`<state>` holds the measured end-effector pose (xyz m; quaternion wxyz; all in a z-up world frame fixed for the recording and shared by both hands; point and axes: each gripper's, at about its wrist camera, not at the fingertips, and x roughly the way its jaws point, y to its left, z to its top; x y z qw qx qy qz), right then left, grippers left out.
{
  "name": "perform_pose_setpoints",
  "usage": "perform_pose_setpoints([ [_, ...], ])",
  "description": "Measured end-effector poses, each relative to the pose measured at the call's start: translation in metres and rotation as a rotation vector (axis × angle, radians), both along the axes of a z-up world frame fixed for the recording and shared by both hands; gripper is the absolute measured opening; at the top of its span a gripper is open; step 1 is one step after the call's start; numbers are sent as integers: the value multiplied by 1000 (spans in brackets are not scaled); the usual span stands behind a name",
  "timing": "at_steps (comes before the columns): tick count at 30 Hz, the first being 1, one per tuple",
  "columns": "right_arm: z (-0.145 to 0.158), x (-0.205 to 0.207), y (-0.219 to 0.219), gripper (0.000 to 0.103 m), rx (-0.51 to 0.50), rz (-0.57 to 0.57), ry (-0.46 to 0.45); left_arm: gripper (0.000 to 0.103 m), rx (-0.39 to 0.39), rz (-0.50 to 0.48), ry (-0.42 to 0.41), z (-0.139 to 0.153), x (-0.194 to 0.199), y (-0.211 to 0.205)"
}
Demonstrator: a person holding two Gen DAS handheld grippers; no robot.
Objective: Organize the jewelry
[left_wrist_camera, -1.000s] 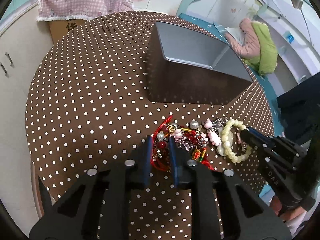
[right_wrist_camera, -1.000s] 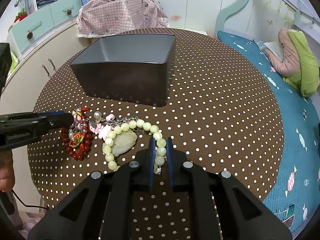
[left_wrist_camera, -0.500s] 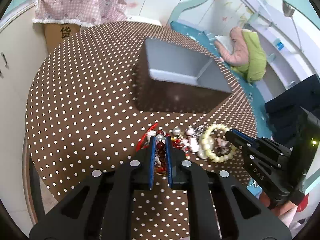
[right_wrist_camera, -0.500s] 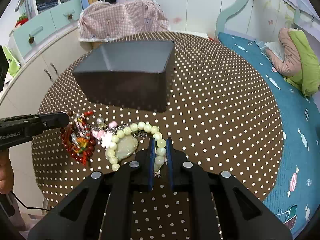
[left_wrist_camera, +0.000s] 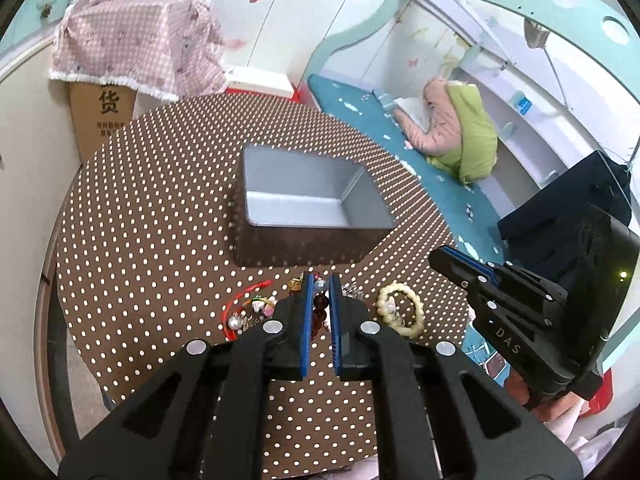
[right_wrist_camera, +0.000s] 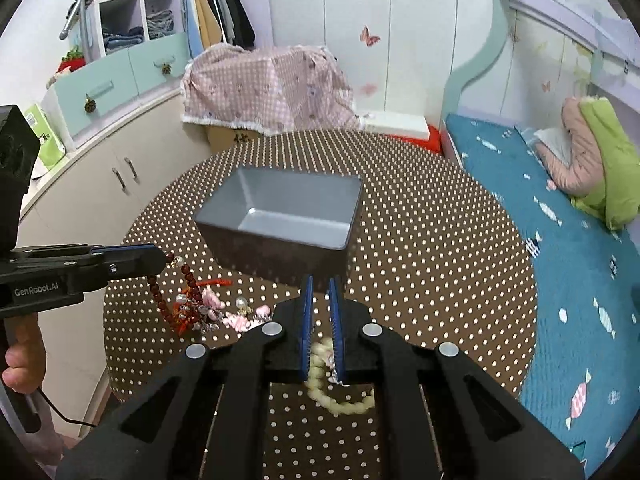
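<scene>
A grey rectangular tin (left_wrist_camera: pixel 308 208) stands open and empty mid-table; it also shows in the right wrist view (right_wrist_camera: pixel 280 216). My left gripper (left_wrist_camera: pixel 320 284) is shut on a dark red bead bracelet (right_wrist_camera: pixel 160 300), which hangs from its tips above the table. My right gripper (right_wrist_camera: pixel 320 292) is nearly shut; a pale green bead bracelet (left_wrist_camera: pixel 400 310) lies on the table and shows under its jaws in the right wrist view (right_wrist_camera: pixel 340 400). Whether the jaws grip it is unclear. A pile of red cord, pink charms and pearls (right_wrist_camera: pixel 216 312) lies on the cloth in front of the tin.
The round table has a brown polka-dot cloth (right_wrist_camera: pixel 420 240). A blue bed (right_wrist_camera: pixel 560 240) lies to the right, white cabinets (right_wrist_camera: pixel 100 168) to the left, and a pink-covered cardboard box (left_wrist_camera: pixel 120 80) stands behind the table.
Both grippers have risen well above the table. The left one has lifted the red bead bracelet out of the pile. The tin's inside now shows.
</scene>
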<state>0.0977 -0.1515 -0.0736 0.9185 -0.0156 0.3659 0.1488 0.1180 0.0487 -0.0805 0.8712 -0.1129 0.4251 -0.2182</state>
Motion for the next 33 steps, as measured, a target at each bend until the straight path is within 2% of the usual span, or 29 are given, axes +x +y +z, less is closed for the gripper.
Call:
perform_pose_setpoints([
  [10,22,3,-1,7,13,22,-74,8,0,-5,-62,25,0,-3],
  [19,40,26,-1,7,39,48,-115,8,15,13,-100,46,31,-9],
  [23,43,45,-2,7,53,64,-111,8,28,23,-101,46,50,-11],
  [30,31,70,-11,8,86,53,-46,8,38,32,-65,37,83,-14],
  [31,28,71,-17,12,91,38,-36,8,35,31,-61,35,84,-13],
  [32,27,70,-21,27,89,27,-28,8,33,30,-60,34,85,-13],
  [33,23,68,-29,35,83,5,-22,8,32,30,-59,33,85,-13],
])
